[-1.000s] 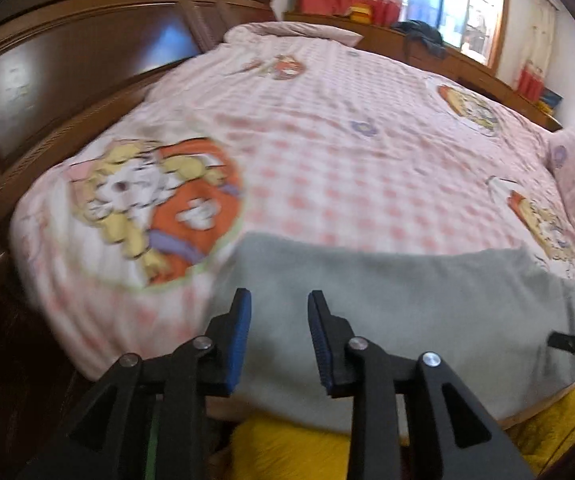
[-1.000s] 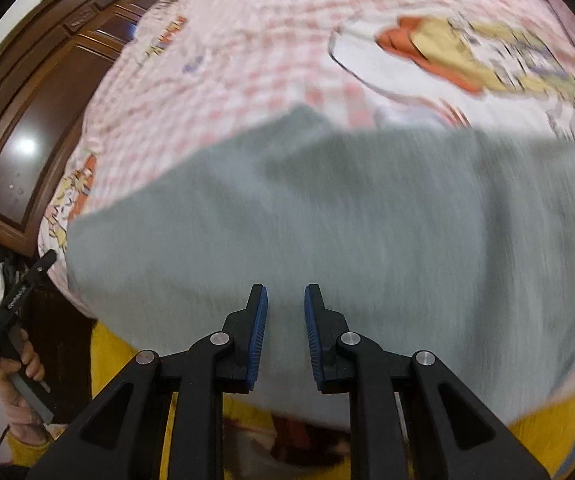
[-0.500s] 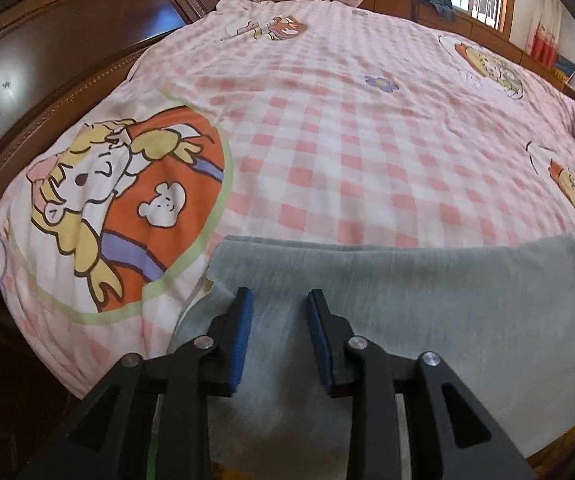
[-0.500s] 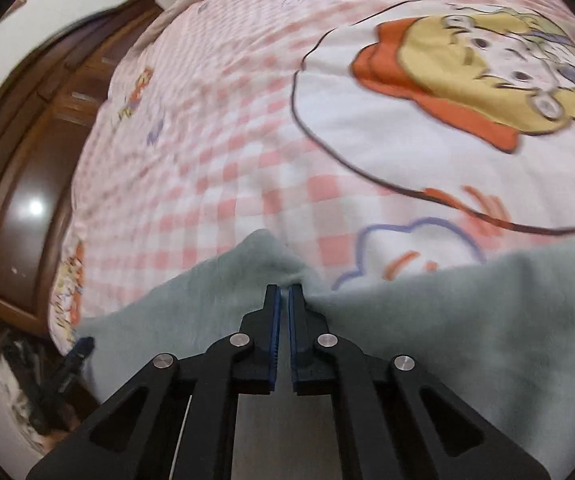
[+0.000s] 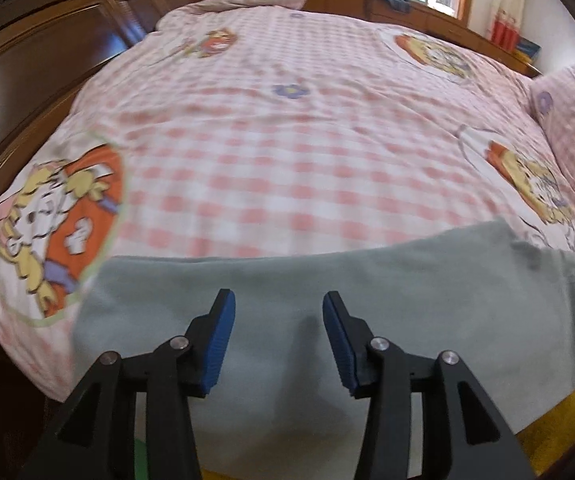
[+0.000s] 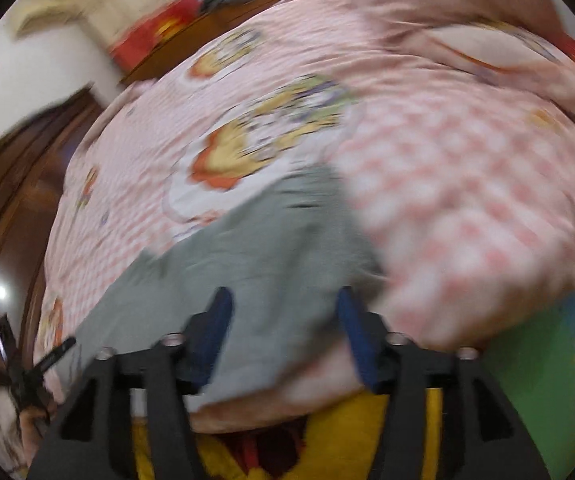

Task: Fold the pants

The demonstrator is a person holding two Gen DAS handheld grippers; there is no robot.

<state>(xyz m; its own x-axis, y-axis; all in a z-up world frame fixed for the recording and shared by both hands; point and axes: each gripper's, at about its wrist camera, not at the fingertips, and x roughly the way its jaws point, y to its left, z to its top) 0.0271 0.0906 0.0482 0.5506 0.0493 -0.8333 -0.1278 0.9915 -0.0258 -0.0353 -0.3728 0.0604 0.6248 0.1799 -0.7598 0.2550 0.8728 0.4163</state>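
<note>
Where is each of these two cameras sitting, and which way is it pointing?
Left wrist: rides on the left gripper, looking along its open fingers over the grey pants and across the bed.
Right wrist: rides on the right gripper, fingers open, over the pants; blurred; the left gripper shows low left.
Shared: the pants and bed.

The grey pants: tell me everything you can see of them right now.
The grey pants look like soft, plain knit fabric. They lie flat as a wide band along the near edge of the pink checked quilt, their far edge slightly rumpled on the right. Both the left gripper and right gripper are open above them, holding nothing.
</note>
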